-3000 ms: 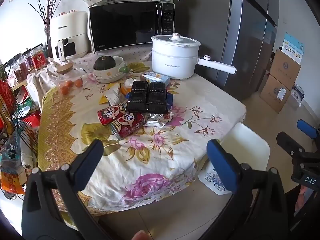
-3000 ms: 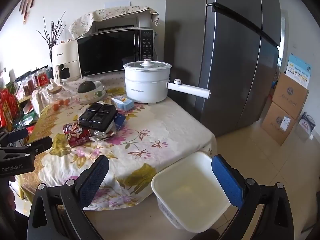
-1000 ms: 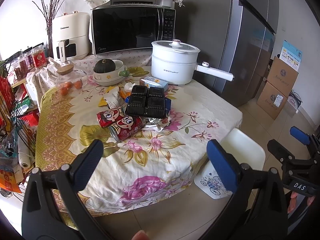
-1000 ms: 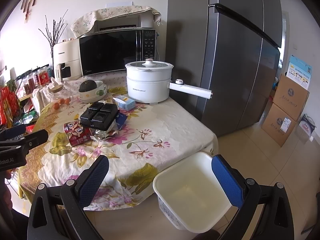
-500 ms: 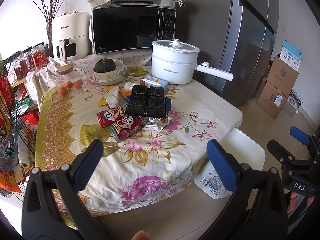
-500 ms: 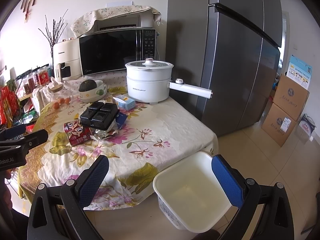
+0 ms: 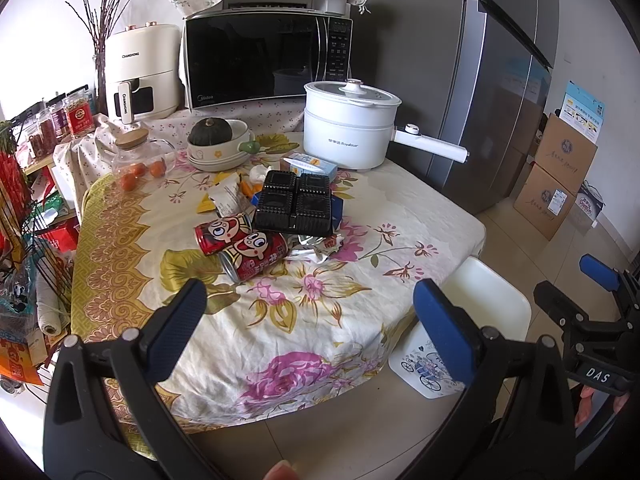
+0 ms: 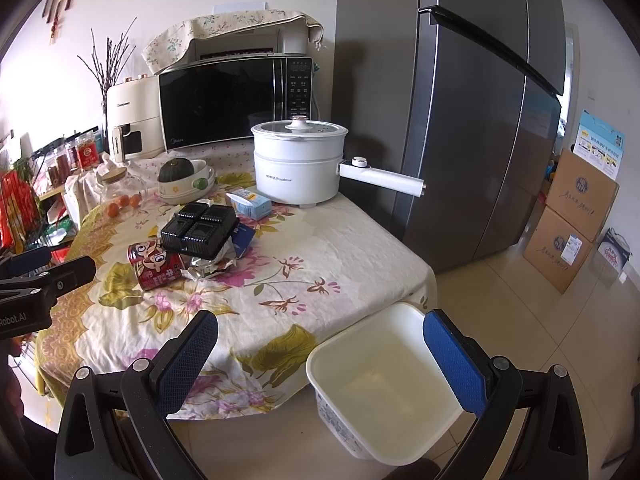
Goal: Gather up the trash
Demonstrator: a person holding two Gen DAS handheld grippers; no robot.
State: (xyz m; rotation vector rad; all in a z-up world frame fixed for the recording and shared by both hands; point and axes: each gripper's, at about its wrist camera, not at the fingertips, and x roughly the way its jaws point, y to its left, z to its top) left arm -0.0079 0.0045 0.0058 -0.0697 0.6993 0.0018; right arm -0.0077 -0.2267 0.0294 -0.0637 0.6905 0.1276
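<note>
Trash lies in a heap mid-table: two red cans (image 7: pixel 244 246) (image 8: pixel 155 265) on their sides, a black plastic tray (image 7: pixel 296 204) (image 8: pixel 199 225), crumpled foil (image 7: pixel 316 246) (image 8: pixel 210 266), wrappers (image 7: pixel 228 200) and a small blue carton (image 7: pixel 310 166) (image 8: pixel 251 203). A white bin (image 8: pixel 380 380) (image 7: pixel 486 312) stands on the floor at the table's near right corner. My left gripper (image 7: pixel 308 316) is open, held well short of the table's front edge. My right gripper (image 8: pixel 320 356) is open above the bin's rim, empty.
On the flowered tablecloth (image 7: pixel 280 300) stand a white electric pot (image 7: pixel 348 132) with a long handle, a bowl holding a squash (image 7: pixel 216 140), a glass jar of oranges (image 7: pixel 138 160), a microwave (image 7: pixel 264 60) and an air fryer (image 7: pixel 138 72). Fridge (image 8: pixel 472 120) and cardboard boxes (image 8: pixel 576 216) right; cluttered rack (image 7: pixel 24 200) left.
Both grippers have drifted only slightly over three seconds, and stayed open. The trash and the bin have not moved.
</note>
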